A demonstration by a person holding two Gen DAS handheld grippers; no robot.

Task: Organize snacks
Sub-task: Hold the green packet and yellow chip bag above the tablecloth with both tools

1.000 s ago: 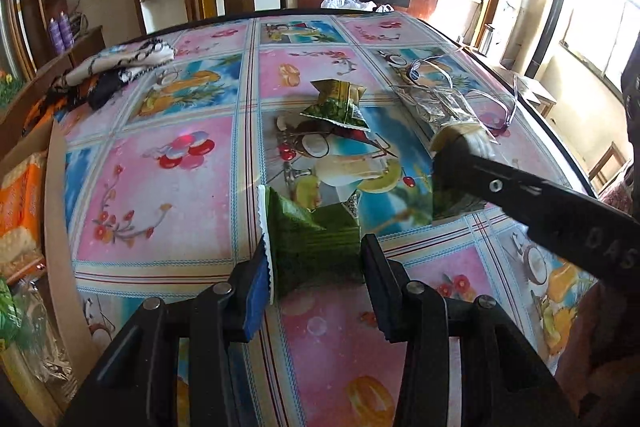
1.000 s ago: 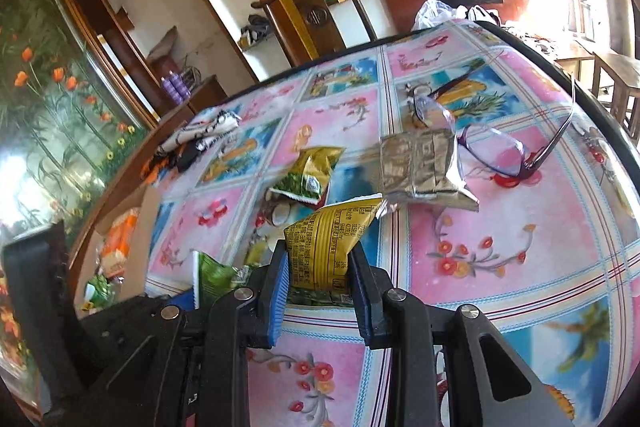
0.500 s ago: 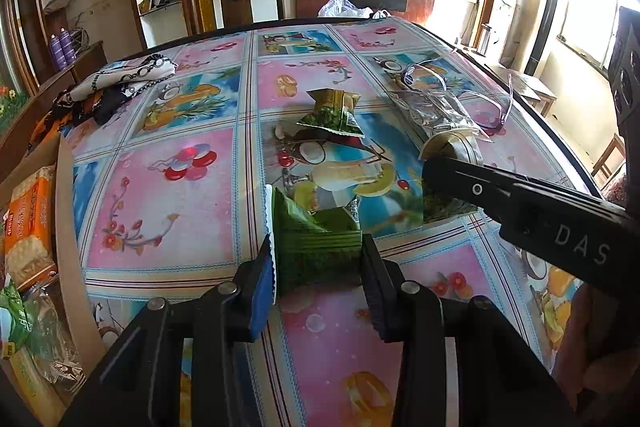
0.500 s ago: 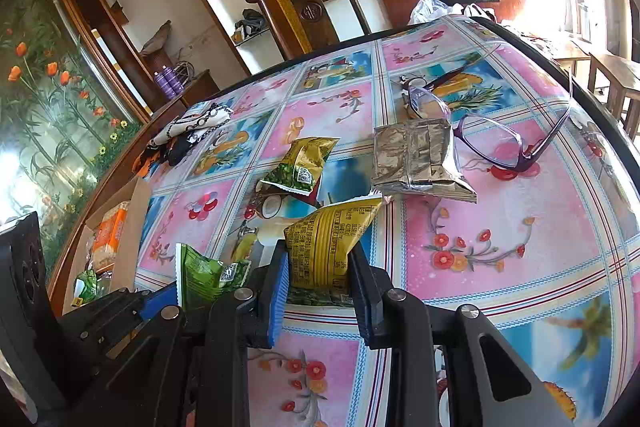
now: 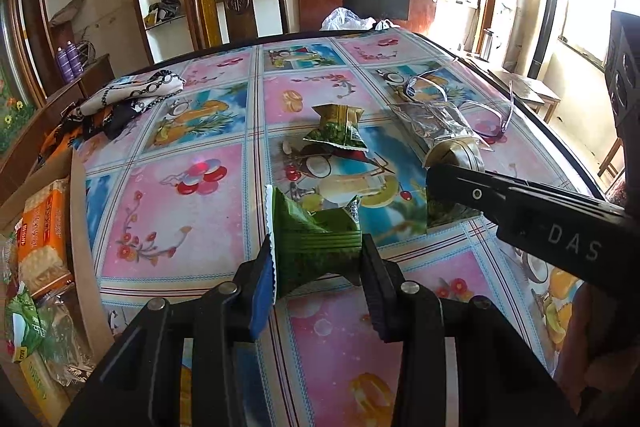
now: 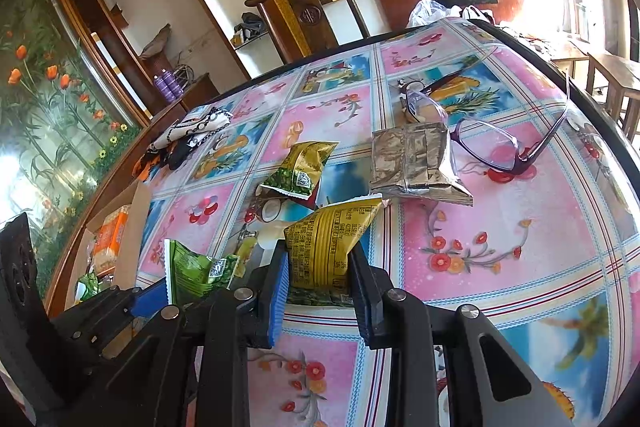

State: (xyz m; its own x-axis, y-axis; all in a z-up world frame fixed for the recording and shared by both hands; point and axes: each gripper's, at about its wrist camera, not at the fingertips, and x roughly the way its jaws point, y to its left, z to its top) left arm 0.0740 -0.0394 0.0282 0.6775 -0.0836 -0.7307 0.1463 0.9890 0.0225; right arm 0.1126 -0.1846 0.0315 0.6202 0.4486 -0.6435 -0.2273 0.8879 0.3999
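My left gripper [image 5: 318,259] is shut on a green snack packet [image 5: 312,247], held above the table; the packet also shows in the right wrist view [image 6: 196,269]. My right gripper [image 6: 318,267] is shut on a yellow snack packet [image 6: 332,239], held above the table; its arm crosses the left wrist view [image 5: 520,211]. A gold-green packet [image 6: 300,167] and a silver foil packet [image 6: 416,163] lie on the flowered tablecloth [image 6: 500,247]. A cardboard box [image 5: 78,211] with an orange biscuit pack [image 5: 44,231] stands at the left table edge.
Purple glasses [image 6: 504,151] lie beside the silver packet. A patterned cloth [image 5: 132,99] lies at the far left. A wooden chair [image 5: 236,3] stands behind the table. A white plastic bag [image 5: 348,23] sits at the far edge.
Both grippers have risen and drawn back slightly with their packets. The box at the left has come more into view.
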